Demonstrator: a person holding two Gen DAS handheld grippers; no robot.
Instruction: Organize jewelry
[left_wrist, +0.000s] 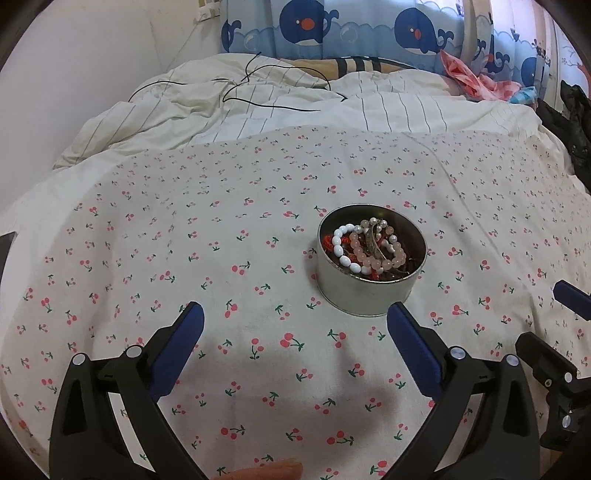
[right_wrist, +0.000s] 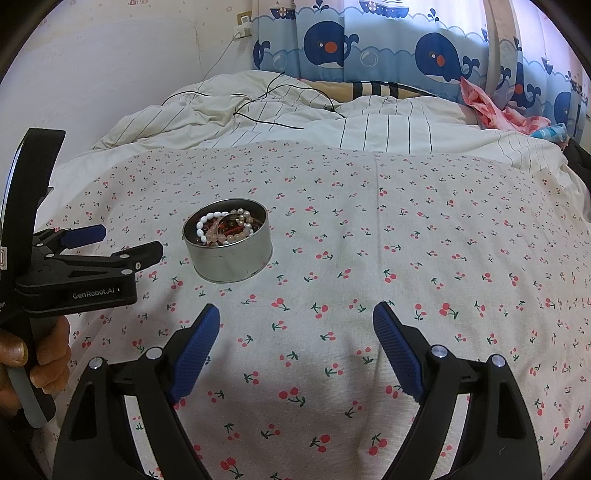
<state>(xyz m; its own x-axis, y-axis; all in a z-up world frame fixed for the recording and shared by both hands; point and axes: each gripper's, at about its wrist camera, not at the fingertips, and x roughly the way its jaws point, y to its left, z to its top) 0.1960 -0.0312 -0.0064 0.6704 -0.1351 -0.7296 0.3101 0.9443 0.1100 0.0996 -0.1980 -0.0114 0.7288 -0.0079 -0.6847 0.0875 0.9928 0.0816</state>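
Looking over both wrist views, I am seeing a round metal tin (left_wrist: 371, 260) sitting on the cherry-print cloth (left_wrist: 184, 258), just ahead of my left gripper (left_wrist: 295, 314) and well off to the left of my right gripper (right_wrist: 295, 314). Both claws are gaping wide and gripping nothing; the left one's right fingertip is sitting just beside the tin's near wall.

I am judging the tangle inside as light and loose: a white bead bracelet (left_wrist: 341, 249), a pink bead bracelet (left_wrist: 376, 258) and a red cord piece (left_wrist: 327, 238) are lying heaped together with darker bits I cannot make out. The beads are probably hard and slippery, the strands floppy, so I am thinking of pinching across a raised arc of one strand rather than a single bead. The tin is likely stiff but light enough to skid.

The cloth is lying over a soft bed, so it is going to give under pressure. Behind it a striped duvet (right_wrist: 332, 122) is bunched up, with a thin black cable (right_wrist: 280, 103) trailing on it and a whale curtain (right_wrist: 388, 44) hanging beyond.
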